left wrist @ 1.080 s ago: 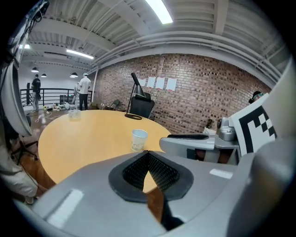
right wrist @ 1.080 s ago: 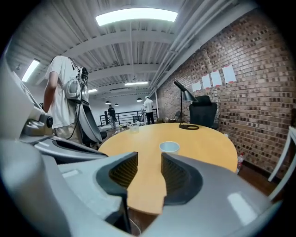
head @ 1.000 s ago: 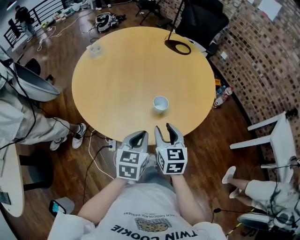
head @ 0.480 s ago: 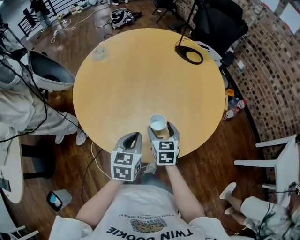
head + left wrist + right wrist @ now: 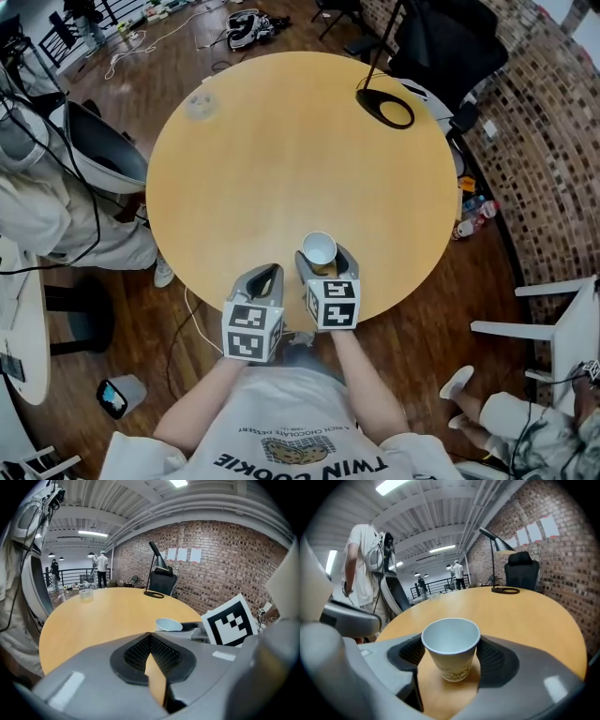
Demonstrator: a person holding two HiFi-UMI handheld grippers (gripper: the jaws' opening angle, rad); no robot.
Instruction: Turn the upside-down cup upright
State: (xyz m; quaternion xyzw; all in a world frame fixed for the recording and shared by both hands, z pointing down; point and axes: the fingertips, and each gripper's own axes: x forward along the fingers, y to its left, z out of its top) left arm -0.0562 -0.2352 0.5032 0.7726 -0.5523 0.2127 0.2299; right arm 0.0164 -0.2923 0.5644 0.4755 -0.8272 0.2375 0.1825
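Note:
A white paper cup (image 5: pixel 320 249) stands upright, mouth up, near the front edge of the round wooden table (image 5: pixel 281 141). My right gripper (image 5: pixel 325 257) is around it, one finger on each side. In the right gripper view the cup (image 5: pixel 451 644) fills the gap between the pads, with its rim close to both. The right gripper (image 5: pixel 450 658) is open; its jaws have just been opening wide, then closing a little, with the cup between them. My left gripper (image 5: pixel 266 273) hovers beside it to the left, shut and empty. In the left gripper view, the left gripper (image 5: pixel 150 635) has the cup (image 5: pixel 168 624) to its right.
A black lamp base (image 5: pixel 384 108) sits at the table's far right, and a small clear container (image 5: pixel 199 101) at the far left. A white chair (image 5: pixel 553 314) stands to the right of the table. A person sits at the left (image 5: pixel 56 216).
Both grippers have moved forward over the table's front edge. The right gripper's jaws have spread and come around the cup, which stands where it was. The left gripper has stayed shut.

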